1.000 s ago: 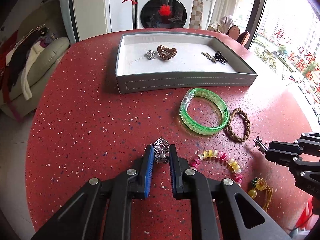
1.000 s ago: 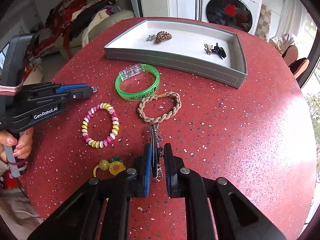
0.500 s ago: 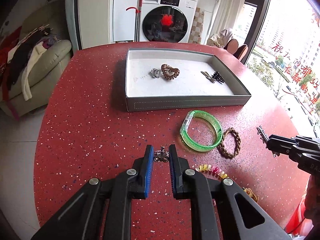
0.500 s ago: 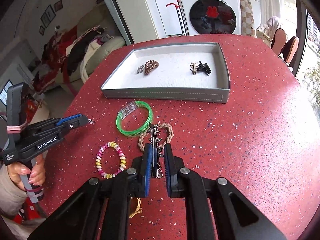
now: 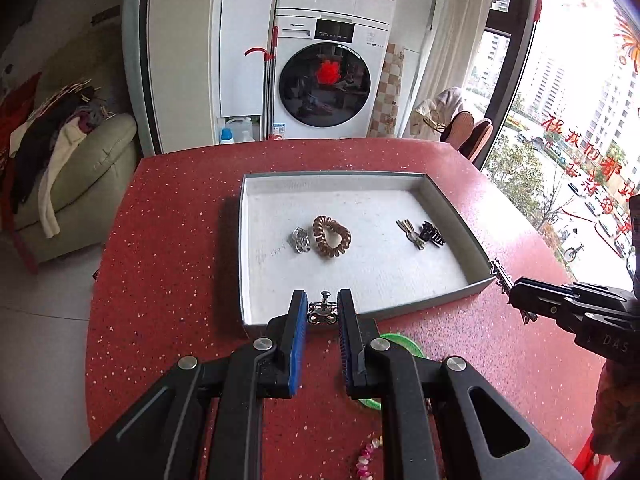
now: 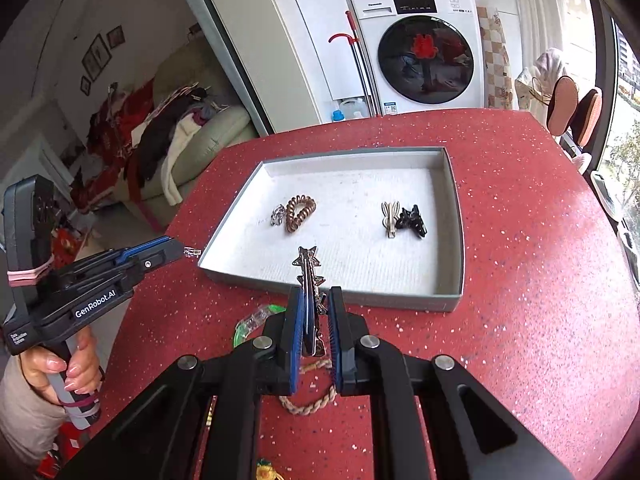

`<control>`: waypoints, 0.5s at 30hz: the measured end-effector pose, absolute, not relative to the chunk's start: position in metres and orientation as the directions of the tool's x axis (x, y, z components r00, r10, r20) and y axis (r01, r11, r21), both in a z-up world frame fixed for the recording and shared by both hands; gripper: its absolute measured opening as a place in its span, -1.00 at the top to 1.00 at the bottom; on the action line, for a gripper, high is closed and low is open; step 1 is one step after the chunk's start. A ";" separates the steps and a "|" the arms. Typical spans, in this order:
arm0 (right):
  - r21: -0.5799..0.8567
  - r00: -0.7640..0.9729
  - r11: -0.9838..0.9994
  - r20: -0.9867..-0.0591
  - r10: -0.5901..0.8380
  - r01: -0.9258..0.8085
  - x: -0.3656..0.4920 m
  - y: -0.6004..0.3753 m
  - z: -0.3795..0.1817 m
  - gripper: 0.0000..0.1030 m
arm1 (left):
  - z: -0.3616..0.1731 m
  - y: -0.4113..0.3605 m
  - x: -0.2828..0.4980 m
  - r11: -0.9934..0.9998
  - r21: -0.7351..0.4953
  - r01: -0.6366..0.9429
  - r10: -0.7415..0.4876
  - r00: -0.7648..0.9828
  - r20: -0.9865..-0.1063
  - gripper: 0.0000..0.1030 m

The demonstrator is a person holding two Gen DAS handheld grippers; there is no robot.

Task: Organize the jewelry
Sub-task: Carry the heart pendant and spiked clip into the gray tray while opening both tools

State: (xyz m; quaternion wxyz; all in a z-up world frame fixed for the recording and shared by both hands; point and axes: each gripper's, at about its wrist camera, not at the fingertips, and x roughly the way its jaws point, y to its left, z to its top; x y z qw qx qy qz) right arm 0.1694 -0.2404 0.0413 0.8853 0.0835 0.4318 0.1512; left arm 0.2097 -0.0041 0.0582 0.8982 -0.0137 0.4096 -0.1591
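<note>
Jewelry, current state: small silver ornament (image 5: pixel 322 313) pinched between the blue pads of my left gripper (image 5: pixel 322 312), held just above the near wall of the grey tray (image 5: pixel 456 196). My right gripper (image 6: pixel 314 312) is clamped on a long star-tipped hair clip (image 6: pixel 307 276), its tip reaching over the tray's near wall. Inside the tray, on the white liner: a silver piece (image 5: pixel 300 239) touching a brown coil hair tie (image 5: pixel 331 237) toward the left; a beige clip (image 6: pixel 389 216) beside a black claw clip (image 6: pixel 412 221) toward the right. On the red speckled table (image 6: pixel 520 280), on my side of the tray: green bangle (image 6: pixel 256 320), braided brown bracelet (image 6: pixel 312 400), both partly hidden by my fingers, and a beaded bracelet (image 5: pixel 366 458) at the lower edge of the left view. A washing machine (image 5: pixel 324 80) stands behind the table.
</note>
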 end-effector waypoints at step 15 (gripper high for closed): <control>0.341 0.581 0.935 -0.743 0.333 -0.099 0.256 -0.251 0.019 0.75 | 0.034 -0.035 0.304 0.967 -0.132 0.220 -0.239 0.587 -0.773 0.34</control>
